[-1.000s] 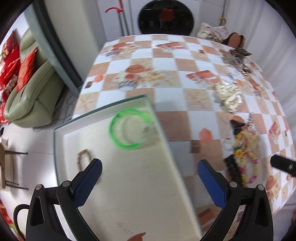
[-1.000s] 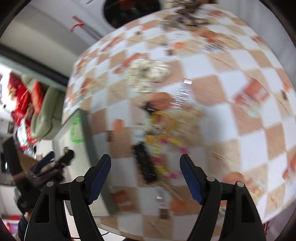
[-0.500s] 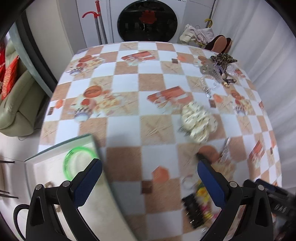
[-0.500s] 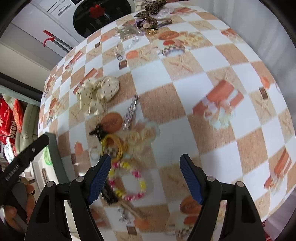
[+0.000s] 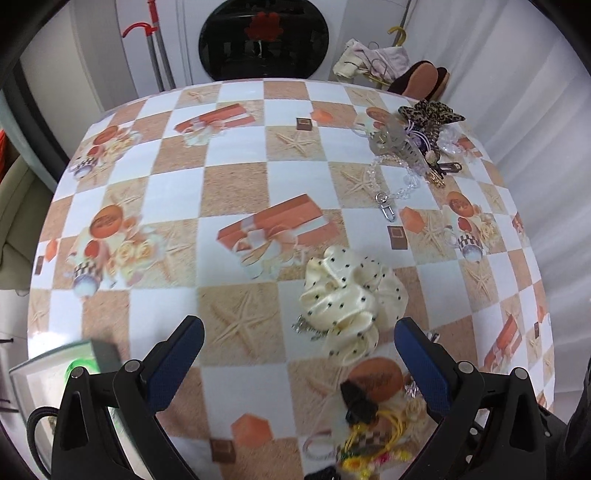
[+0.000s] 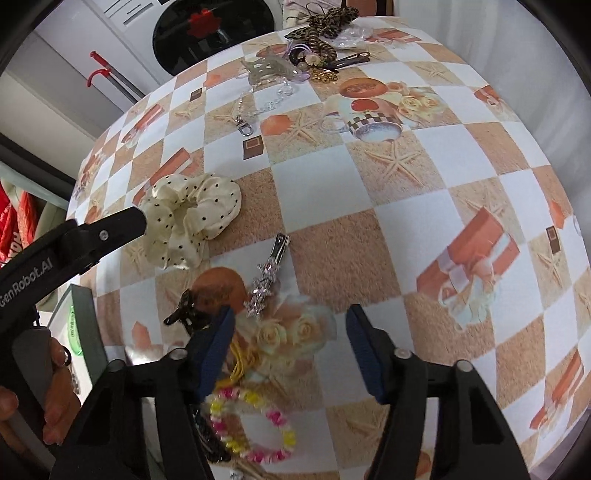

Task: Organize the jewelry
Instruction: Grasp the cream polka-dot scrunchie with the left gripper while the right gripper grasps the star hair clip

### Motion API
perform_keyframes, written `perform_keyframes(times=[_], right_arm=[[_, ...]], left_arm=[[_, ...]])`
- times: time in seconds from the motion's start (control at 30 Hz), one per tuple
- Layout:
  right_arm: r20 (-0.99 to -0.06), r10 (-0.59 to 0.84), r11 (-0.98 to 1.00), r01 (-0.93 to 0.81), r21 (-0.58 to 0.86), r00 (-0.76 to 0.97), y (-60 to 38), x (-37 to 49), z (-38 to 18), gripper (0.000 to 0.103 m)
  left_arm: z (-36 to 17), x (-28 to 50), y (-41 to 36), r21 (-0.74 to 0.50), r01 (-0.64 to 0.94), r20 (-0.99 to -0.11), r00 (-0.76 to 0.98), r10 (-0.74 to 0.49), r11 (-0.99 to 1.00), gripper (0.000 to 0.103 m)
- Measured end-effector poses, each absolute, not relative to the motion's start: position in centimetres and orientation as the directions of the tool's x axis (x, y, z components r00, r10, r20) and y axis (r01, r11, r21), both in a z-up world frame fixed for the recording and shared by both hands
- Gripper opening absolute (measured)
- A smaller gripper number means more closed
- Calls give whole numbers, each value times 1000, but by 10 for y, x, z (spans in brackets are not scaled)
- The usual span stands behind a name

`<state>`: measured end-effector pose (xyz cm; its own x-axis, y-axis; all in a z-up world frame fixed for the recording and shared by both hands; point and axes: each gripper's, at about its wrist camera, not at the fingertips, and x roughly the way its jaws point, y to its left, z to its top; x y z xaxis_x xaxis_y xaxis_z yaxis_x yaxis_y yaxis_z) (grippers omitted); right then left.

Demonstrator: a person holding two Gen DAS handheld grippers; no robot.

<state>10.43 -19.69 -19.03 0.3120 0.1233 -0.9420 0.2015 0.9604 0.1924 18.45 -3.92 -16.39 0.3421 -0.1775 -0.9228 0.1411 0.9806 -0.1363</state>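
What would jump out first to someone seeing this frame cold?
Probably the cream polka-dot satin scrunchie mid-table on the orange checkered tablecloth, just ahead of the open left gripper. Next, the pink-and-yellow beaded bracelet near the open right gripper, beside a rhinestone hair clip.

- one cream polka-dot scrunchie (image 6: 192,218), centre left of the frame;
- one rhinestone hair clip (image 6: 267,275), mid-frame;
- one pink-and-yellow bead bracelet (image 6: 251,428), bottom;
- one clear bead chain (image 6: 264,101), upper middle;
- one leopard-print bow (image 6: 325,22), top;
- one green bangle (image 5: 79,367), lower left
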Motion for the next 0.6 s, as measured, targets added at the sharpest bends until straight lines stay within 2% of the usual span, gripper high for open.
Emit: perform_keyframes(times=[0.13,0.17,0.33,0.47,0.5,0.57,0.6], right_arm=[[-941,121,958,210,194,316,-198,110,-197,63],[-942,121,958,212,194,314,-197,111,-198,63],[-939,118,961,200,189,323,-190,118,-204,60],[-932,87,967,196,164,351,-183,122,-205,58],[-931,77,968,197,156,355,-181,124,-205,57],[-930,49,972,195,128,365,-177,126,-205,54],[-929,29,976,190,106,369,-174,127,-205,53]], left_arm=[[-171,194,-47,-131,145,-925,337,-173,981,103],[-173,197,-50,-129,149,-926,335,-172,980,98],[-179,204,-61,-108,182,-931,326,-163,977,97],[-185,207,-65,-103,191,-940,302,-158,976,75],[-187,208,-65,-105,187,-942,297,-158,977,73],[-189,209,-65,-101,185,-942,297,-154,977,55],[-189,209,-66,-105,188,-942,295,-158,977,51]])
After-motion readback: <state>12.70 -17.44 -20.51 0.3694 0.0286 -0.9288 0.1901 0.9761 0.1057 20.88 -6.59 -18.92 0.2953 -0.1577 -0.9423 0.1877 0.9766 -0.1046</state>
